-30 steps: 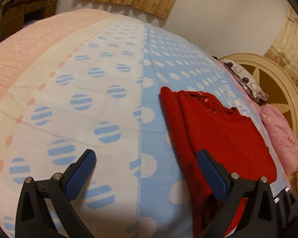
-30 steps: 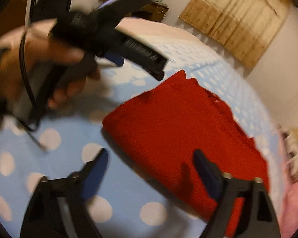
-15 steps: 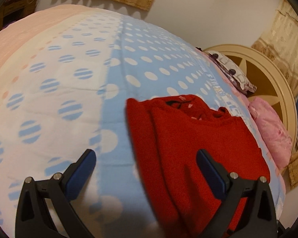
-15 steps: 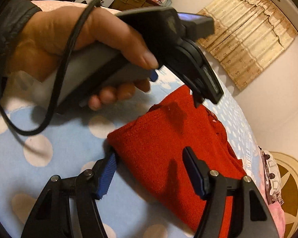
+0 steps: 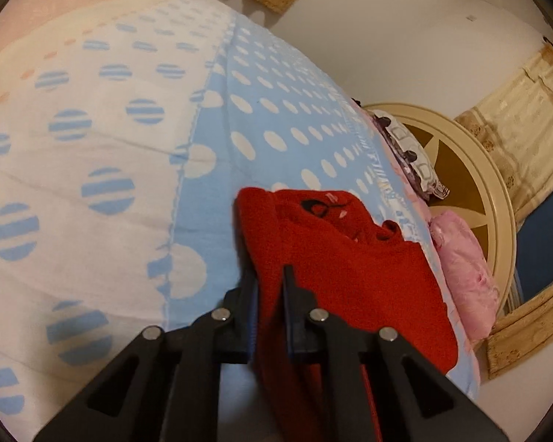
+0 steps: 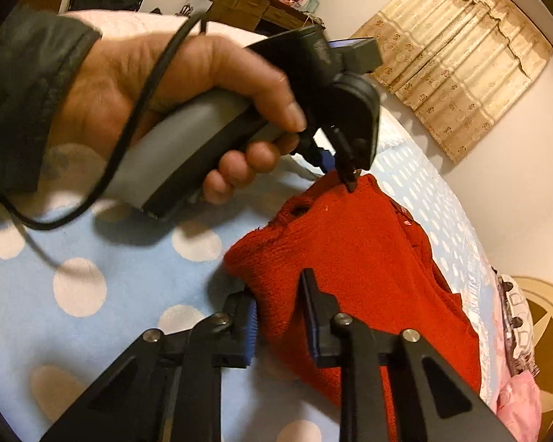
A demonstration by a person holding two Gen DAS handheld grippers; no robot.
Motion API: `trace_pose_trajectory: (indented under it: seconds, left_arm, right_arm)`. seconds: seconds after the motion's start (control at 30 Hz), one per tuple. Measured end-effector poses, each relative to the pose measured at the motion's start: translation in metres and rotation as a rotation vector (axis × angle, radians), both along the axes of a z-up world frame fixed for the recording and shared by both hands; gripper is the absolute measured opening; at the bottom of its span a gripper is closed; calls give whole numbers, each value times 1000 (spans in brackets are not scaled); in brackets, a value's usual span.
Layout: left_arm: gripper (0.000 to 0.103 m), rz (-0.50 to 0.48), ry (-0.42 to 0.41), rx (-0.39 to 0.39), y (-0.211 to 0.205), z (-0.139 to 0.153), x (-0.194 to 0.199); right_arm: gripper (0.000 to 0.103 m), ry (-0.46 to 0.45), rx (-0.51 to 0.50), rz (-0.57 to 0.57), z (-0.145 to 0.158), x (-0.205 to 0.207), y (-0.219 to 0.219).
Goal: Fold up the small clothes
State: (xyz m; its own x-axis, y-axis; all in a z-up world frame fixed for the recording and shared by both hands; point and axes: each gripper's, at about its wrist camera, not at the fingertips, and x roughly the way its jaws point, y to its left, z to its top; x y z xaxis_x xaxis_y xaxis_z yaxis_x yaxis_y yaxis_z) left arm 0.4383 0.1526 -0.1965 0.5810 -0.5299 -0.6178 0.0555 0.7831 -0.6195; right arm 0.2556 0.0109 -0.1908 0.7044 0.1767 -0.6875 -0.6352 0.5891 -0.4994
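A folded red knit garment [image 5: 350, 276] lies on the blue dotted bed cover [image 5: 276, 129]. My left gripper [image 5: 269, 291] is at the garment's left edge. Its jaws are closing, and the pads pinch a fold of red fabric. In the right wrist view the same red garment [image 6: 368, 258] lies ahead. My right gripper [image 6: 280, 305] is closing on its near corner, with the fabric filling the gap between the pads. Further off, a person's hand [image 6: 166, 84] holds the left gripper [image 6: 341, 176] with its tips on the garment's far corner.
A pink bundle [image 5: 464, 269] and a patterned pillow [image 5: 409, 154] lie along the bed's right side against a round cream headboard [image 5: 497, 191]. The bed's white and pink part [image 5: 73, 147] spreads to the left. A cluttered cabinet [image 6: 261, 3] stands behind the bed.
Both grippers went from wide open to closed on the red garment's edge. The left gripper swung right onto the garment, and the right one settled on its near corner.
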Motion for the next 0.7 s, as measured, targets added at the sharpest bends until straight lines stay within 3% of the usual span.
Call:
trace_pose_trajectory:
  seconds: [0.27, 0.7]
  left_arm:
    - [10, -5, -60, 32, -18, 27, 0]
    - [9, -34, -172, -20, -57, 77, 8]
  right_arm:
    - [17, -2, 40, 0, 15, -1, -15]
    - [15, -54, 152, -87, 59, 3, -75]
